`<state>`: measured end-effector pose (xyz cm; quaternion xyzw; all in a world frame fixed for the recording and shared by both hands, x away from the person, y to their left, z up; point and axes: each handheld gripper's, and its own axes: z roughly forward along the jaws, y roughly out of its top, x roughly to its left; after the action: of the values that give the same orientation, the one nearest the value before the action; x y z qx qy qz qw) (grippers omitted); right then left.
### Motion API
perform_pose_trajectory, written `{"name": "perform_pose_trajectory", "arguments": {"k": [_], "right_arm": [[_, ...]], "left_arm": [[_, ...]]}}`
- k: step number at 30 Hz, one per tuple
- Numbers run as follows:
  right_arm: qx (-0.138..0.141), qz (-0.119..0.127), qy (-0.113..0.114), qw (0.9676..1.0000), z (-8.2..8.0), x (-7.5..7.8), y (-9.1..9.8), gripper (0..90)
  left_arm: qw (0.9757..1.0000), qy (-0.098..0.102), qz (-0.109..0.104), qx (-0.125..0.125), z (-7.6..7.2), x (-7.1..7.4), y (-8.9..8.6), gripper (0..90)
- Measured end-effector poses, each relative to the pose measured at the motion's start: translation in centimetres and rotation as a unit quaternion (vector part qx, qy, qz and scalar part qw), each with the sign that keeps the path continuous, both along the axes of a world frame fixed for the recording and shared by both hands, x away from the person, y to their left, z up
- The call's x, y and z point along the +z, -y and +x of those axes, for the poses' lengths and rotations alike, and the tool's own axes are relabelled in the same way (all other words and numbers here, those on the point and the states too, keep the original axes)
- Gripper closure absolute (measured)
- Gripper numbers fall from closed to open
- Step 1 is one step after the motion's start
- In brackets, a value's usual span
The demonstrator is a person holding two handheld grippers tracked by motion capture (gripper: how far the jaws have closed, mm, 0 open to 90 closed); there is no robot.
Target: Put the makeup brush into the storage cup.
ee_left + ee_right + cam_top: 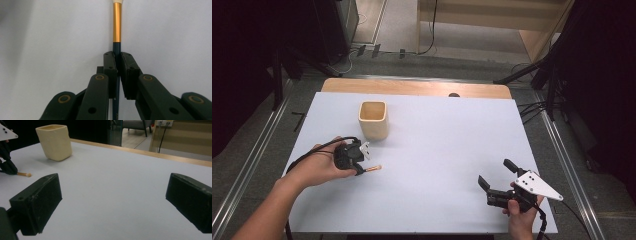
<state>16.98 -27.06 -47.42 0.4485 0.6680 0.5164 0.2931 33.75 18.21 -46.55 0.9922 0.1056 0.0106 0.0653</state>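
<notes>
Your left gripper [361, 167] is clamped on the slim dark-handled, gold-ferruled brush [117, 22], low over the white table [437, 150], just near of the cream square cup [373, 120]. Right gripper [496, 177] gapes wide, empty, near right. Brush grasped; potting it probably remains.

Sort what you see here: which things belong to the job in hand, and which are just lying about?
In the job: left gripper, fingers shut on the brush; cream holder, probably where the brush goes.

Lying about: right gripper, open and idle; cables on the floor; white tabletop.
</notes>
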Motion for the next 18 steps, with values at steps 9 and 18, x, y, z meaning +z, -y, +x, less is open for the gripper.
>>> {"name": "perform_pose_trajectory", "arguments": {"k": [9,18], "right_arm": [[-0.001,0.000,-0.001,1.0000,0.0,0.0,0.1,0.9],[-0.002,0.001,0.003,1.0000,0.0,0.1,0.1,1.0]], "left_arm": [[0.9999,0.000,-0.010,0.006,0.0,0.0,-0.3,84.4],[0.9963,0.009,-0.080,0.032,0.2,1.9,-1.2,84.5]]}}
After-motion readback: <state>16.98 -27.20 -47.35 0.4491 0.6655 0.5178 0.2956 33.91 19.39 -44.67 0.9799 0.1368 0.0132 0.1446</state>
